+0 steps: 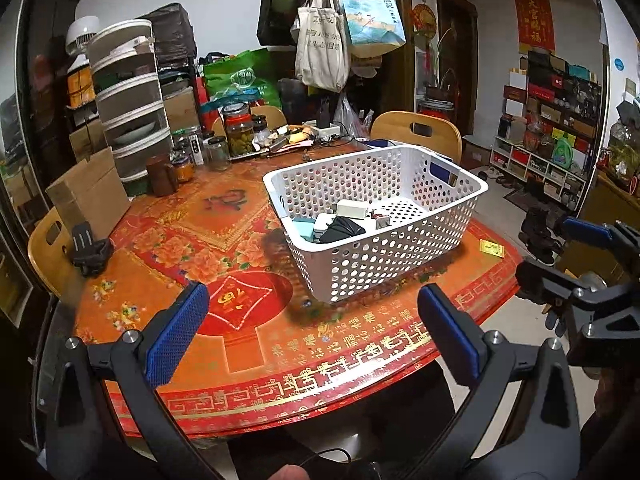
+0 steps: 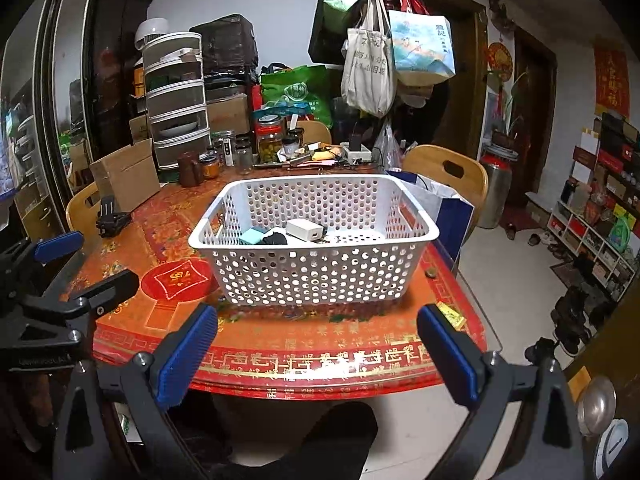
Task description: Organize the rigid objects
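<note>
A white perforated basket [image 1: 384, 256] stands on the red patterned round table [image 1: 248, 344]; it also shows in the right wrist view [image 2: 316, 276]. Inside lie a white charger block [image 1: 352, 210] [image 2: 305, 230], a teal box [image 1: 303, 228] [image 2: 251, 236], a black item [image 1: 342, 230] [image 2: 275, 239] and small bits. My left gripper [image 1: 312, 332] is open and empty above the table's near edge, short of the basket. My right gripper [image 2: 316, 344] is open and empty, near the table's front edge facing the basket. Each gripper shows at the side of the other's view.
A small yellow card [image 1: 492, 249] [image 2: 452, 314] lies on the table right of the basket. A black mount [image 1: 90, 250] and a cardboard box [image 1: 90, 192] sit at the left. Jars [image 1: 240, 130], a drawer tower [image 1: 132, 100] and clutter fill the back. Wooden chairs [image 1: 416, 132] surround the table.
</note>
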A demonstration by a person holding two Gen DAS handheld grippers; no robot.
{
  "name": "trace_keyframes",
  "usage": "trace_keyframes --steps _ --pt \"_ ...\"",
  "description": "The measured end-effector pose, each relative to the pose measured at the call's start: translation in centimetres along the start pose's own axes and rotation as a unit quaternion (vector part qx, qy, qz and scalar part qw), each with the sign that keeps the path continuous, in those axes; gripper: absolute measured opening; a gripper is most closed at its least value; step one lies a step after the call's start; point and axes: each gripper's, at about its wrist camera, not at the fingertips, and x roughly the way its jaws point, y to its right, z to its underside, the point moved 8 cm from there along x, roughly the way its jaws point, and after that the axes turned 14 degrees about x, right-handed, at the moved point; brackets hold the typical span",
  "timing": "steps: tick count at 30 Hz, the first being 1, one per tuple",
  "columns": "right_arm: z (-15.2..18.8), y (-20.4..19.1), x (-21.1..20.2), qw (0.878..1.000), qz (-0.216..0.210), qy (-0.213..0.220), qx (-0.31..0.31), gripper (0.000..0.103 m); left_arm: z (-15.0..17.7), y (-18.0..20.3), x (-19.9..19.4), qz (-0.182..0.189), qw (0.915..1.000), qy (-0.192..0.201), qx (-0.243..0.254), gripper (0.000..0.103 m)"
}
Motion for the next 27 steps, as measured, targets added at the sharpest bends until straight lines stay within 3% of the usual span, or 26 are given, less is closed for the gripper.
trace_keyframes --steps 8,27 --pt "-0.12 -0.02 0.03 1.0 -0.004 -0.001 -0.001 0.1 -0.46 -0.62 -0.41 -0.007 0.9999 0.013 -0.003 0.103" --pt "-0.19 -0.16 -0.18 1.0 -0.007 -0.002 -0.005 0.1 -0.47 -0.27 0.2 -0.008 1.0 0.0 -0.004 0.103"
